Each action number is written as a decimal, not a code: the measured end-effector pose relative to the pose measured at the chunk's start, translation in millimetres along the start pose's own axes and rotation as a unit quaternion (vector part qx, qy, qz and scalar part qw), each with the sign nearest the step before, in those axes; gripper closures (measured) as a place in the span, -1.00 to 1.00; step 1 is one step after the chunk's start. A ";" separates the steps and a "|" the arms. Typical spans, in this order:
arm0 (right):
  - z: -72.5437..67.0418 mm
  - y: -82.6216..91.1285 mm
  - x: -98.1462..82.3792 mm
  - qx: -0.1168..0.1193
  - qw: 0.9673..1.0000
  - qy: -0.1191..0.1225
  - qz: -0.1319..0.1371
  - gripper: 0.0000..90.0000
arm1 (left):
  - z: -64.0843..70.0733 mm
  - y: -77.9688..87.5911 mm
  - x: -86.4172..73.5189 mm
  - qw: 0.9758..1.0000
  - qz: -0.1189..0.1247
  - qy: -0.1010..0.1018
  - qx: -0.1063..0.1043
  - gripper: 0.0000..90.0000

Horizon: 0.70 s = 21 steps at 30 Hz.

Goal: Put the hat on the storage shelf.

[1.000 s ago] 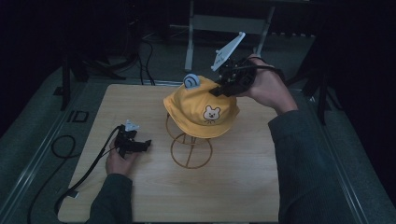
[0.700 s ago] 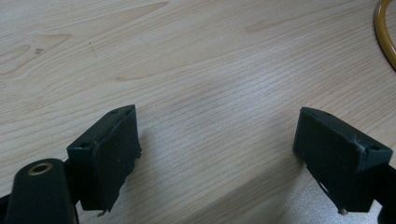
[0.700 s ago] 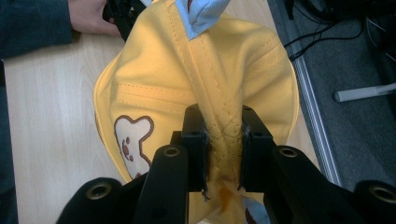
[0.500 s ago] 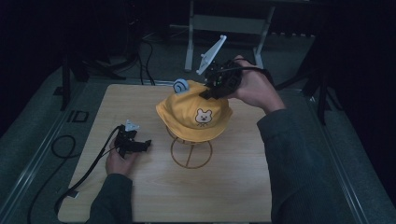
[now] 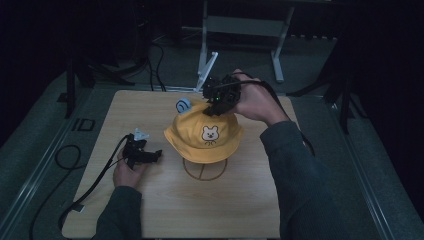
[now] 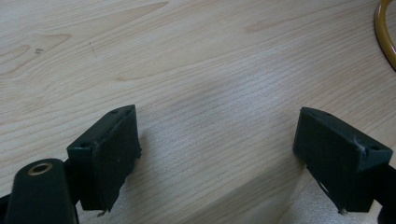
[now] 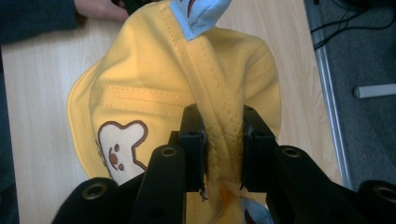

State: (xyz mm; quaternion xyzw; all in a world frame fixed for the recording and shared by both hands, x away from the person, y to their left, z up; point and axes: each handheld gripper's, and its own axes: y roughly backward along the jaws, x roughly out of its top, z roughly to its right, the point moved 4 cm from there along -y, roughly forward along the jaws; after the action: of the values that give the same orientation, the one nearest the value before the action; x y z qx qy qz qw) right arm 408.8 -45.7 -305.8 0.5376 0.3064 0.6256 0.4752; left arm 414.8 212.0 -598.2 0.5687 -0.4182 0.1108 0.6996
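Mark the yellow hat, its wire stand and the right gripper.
yellow hat (image 5: 207,132): high view, on the bear patch.
wire stand (image 5: 204,171): high view, on its ring base.
right gripper (image 7: 223,144): right gripper view, between its jaw tips.

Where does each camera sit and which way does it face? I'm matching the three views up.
High view: above the person's side, looking forward and down on the wooden table; both forearms, left gripper and right gripper show.
Left gripper view: rides the left gripper, facing the tabletop, jaws apart.
Right gripper view: rides the right gripper, looking down at the yellow bear hat, jaws pinching its seam ridge; the other hand at top.
Shared: hat in high and right views; gold stand ring in left and high.
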 end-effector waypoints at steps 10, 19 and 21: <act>-6.1 -12.5 4.7 -0.001 1.000 0.001 -0.008 0.14 | -0.1 0.1 -0.1 1.000 -0.001 -0.001 0.000 -0.68; -5.1 -12.5 5.4 -0.037 0.999 -0.017 -0.004 -0.40 | -0.1 0.1 -0.1 1.000 -0.001 -0.001 0.000 -0.68; -4.2 -9.1 4.3 -0.041 0.999 -0.020 -0.001 -0.44 | -0.1 0.1 -0.1 1.000 -0.001 -0.001 0.000 -0.68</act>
State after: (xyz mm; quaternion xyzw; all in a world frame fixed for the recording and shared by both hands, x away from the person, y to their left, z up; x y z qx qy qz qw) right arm 407.2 -37.9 -313.4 0.5297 0.2715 0.6262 0.5036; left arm 414.7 212.1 -598.1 0.5689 -0.4186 0.1096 0.6993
